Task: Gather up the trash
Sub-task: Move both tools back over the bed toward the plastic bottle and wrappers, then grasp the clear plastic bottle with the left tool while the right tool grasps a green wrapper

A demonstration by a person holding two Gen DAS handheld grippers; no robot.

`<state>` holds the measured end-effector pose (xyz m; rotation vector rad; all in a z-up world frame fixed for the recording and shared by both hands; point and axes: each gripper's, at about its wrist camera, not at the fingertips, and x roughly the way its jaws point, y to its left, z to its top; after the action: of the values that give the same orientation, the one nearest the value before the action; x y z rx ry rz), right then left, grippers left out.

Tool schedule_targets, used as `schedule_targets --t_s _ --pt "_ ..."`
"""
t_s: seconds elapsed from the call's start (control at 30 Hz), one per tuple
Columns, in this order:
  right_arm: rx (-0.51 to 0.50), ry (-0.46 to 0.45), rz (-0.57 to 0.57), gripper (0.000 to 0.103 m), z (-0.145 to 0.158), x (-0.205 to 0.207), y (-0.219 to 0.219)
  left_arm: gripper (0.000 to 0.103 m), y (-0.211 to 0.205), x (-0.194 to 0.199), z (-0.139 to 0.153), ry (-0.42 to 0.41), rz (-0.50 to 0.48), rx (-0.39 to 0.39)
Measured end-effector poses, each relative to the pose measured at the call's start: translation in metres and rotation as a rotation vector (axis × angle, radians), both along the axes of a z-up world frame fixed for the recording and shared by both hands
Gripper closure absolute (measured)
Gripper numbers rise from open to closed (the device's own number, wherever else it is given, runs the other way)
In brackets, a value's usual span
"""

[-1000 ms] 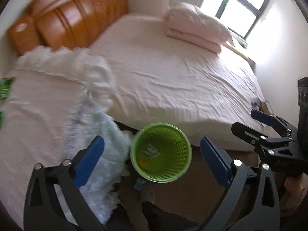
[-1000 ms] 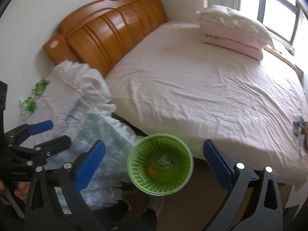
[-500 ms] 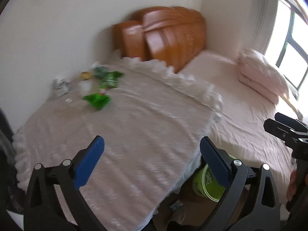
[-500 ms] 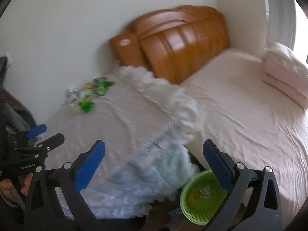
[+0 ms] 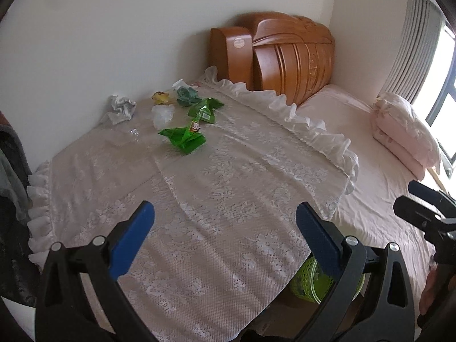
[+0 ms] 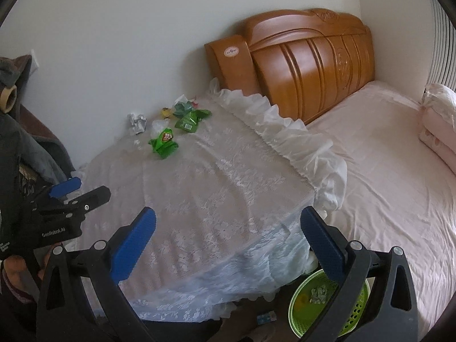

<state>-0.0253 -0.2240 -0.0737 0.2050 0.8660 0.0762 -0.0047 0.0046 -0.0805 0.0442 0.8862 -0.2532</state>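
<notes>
Litter is gathered at the far left of the lace-covered table (image 5: pixel 228 199), close to the wall. From left to right in the left wrist view are seen a crumpled grey-white paper wad (image 5: pixel 121 109), a clear plastic scrap (image 5: pixel 163 115), a small yellow wrapper (image 5: pixel 162 97), a bright green foil wrapper (image 5: pixel 183 138) nearest the grippers, and further green wrappers (image 5: pixel 203 108) behind it. All of it is judged light, thin and crushable. The foil is likely to be slippery and to spring back, so a raised crease or crumpled ridge would be better pinched than a flat face pressed against the cloth. The lace itself could be snagged by a low pinch.

The left gripper (image 5: pixel 225 225) is held over the near part of the table with its jaws spread wide and nothing between them. The right gripper (image 6: pixel 228 228) is likewise wide open and empty, well apart from the litter.

To the right, below the table edge beside the bed (image 6: pixel 384 171), stands the green mesh basket (image 6: pixel 302 316). Inside it a yellow item (image 6: pixel 303 299) and a pale crumpled piece (image 6: pixel 319 295) are visible; much of its floor is bare.
</notes>
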Motion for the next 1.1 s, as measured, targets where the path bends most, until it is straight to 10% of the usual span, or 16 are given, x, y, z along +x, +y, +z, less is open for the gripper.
schedule_targets --t_s 0.5,1.1 --pt "0.032 0.042 0.038 0.002 -0.011 0.035 0.015 0.008 0.051 0.055 -0.018 0.079 0.199 -0.084" --pt "0.012 0.110 0.180 0.002 -0.045 0.159 0.101 0.008 0.154 0.256 -0.101 0.262 0.618 -0.201"
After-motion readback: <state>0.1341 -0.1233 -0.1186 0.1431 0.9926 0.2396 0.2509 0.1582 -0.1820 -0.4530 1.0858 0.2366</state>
